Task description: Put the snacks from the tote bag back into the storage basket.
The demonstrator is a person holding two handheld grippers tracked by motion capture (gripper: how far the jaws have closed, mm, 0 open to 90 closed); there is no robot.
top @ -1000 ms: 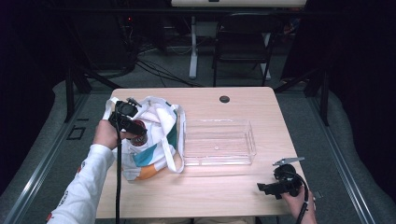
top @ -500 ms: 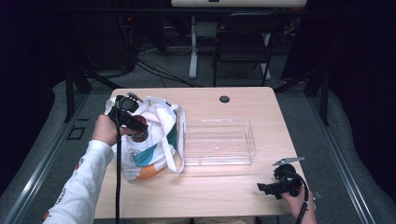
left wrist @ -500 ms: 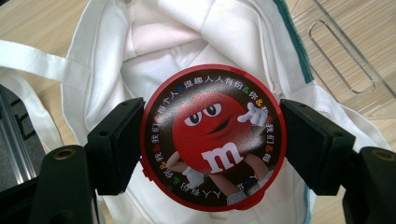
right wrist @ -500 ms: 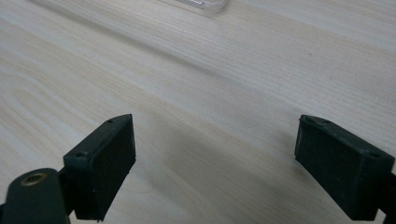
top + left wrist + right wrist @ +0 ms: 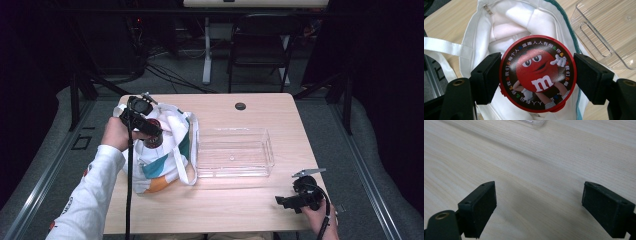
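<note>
So the left gripper (image 5: pixel 536 75) has its jaws clamped on either side of a round red candy tin (image 5: pixel 537 73), the one with the cartoon M&M guy on the lid. Seen through the left gripper view, the tin hangs right over the open mouth of the white tote bag (image 5: pixel 509 27), lid facing the camera, with the white lining visible all around it. From the high view the tin (image 5: pixel 152 136) sits over the upper part of the bag (image 5: pixel 162 155), which lies at the table's 9 o'clock side.

My read: this is the unpacking step, tin just lifted out of the bag and headed for the clear plastic tray (image 5: pixel 232 152) in the middle of the table, just off the bag's 3 o'clock edge. Could be the other way round (going in), honestly can't be sure from a single moment.

If it's coming out, the next move calls for carrying the tin toward 3 o'clock, clearing the bag's white strap (image 5: pixel 187 150) and the near tray wall, then lowering it flat before letting go. The grip is only on the rim, so keeping it level matters.

The right gripper (image 5: pixel 292 200) rests at about 5 o'clock on the wooden table (image 5: pixel 536 157), jaws spread wide with nothing between them.
</note>
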